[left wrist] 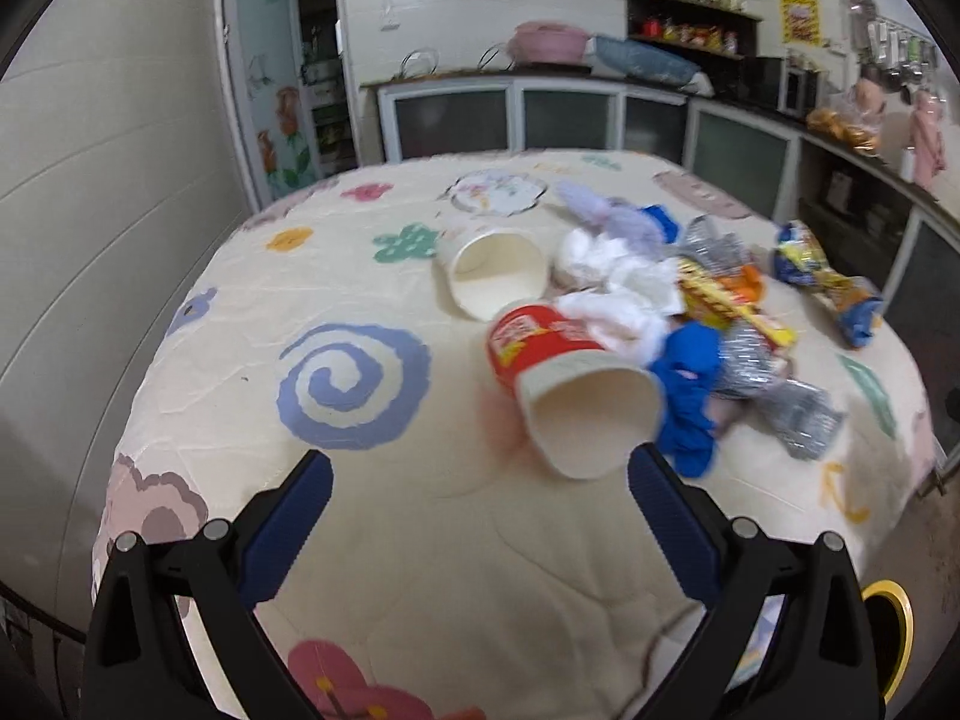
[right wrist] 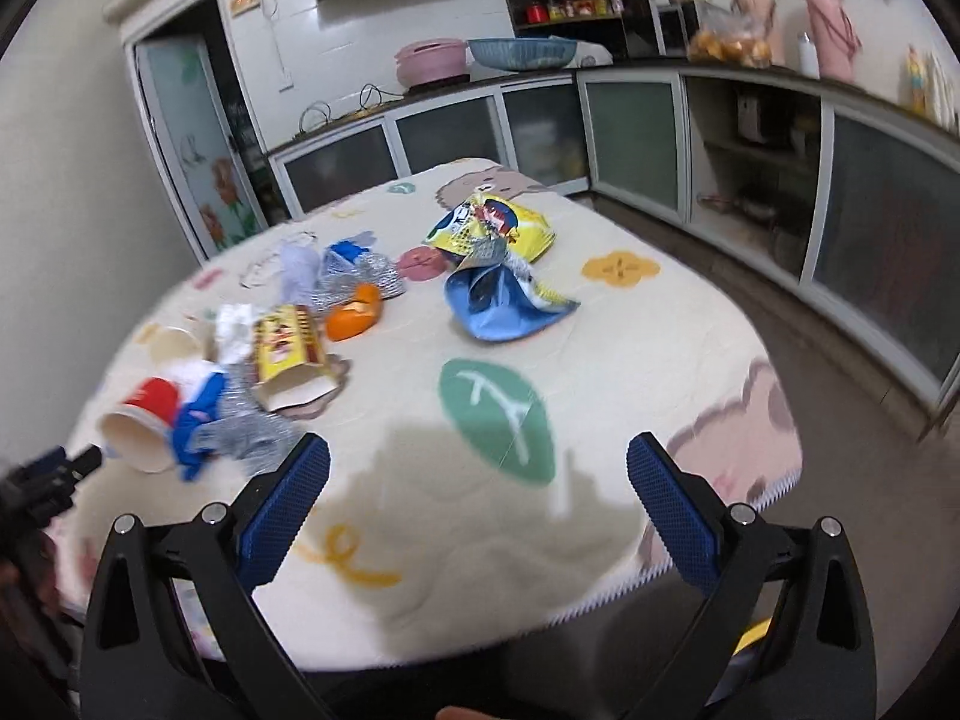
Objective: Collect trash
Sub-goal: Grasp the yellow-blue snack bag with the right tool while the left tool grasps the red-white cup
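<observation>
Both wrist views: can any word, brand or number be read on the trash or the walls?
None can be read.
red cup: yellow label, print blurred.
yellow carton: print blurred.
snack bag: cartoon print, lettering too small.
yellow wall poster: too small to read.

Red paper cup with white interior [left wrist: 564, 384]: laid on its side, mouth turned toward the camera. Plain white paper cup [left wrist: 495, 273]: laid on its side just behind it. Crumpled white tissue [left wrist: 618, 288]: heaped between and beside the two cups. Blue crumpled plastic [left wrist: 687, 396]: pressed against the red cup's right side. Silver foil wrappers [left wrist: 774, 384]: bunched next to it. Yellow-and-red carton [right wrist: 291, 354]: lain flat, open end frontward. Blue-and-yellow snack bag [right wrist: 498, 264]: crumpled, set well apart from the pile.
</observation>
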A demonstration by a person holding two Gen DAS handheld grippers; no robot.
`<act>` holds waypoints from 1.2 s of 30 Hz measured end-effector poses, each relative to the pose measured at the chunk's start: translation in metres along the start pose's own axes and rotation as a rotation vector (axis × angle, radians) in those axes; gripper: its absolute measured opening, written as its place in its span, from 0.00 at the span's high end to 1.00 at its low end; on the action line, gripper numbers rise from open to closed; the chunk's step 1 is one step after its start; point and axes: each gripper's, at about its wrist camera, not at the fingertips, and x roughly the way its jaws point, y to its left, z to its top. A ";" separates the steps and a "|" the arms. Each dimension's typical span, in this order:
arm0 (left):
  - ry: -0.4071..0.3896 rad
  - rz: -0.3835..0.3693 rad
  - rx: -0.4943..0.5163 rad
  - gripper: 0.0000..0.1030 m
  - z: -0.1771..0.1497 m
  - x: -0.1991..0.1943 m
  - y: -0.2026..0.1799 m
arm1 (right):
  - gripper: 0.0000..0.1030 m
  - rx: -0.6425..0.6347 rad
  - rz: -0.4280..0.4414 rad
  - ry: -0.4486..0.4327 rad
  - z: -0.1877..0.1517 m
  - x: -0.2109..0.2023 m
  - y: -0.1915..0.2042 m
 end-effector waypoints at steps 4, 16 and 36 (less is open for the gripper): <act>0.029 0.009 -0.049 0.07 0.005 0.014 0.008 | 0.08 -0.033 -0.030 0.030 0.019 0.034 -0.003; 0.074 0.050 -0.034 0.07 0.019 0.047 0.008 | 0.08 -0.135 -0.147 0.022 0.079 0.117 0.008; 0.151 -0.070 -0.152 0.94 0.032 0.087 0.017 | 0.65 -0.102 -0.180 0.149 0.081 0.182 0.008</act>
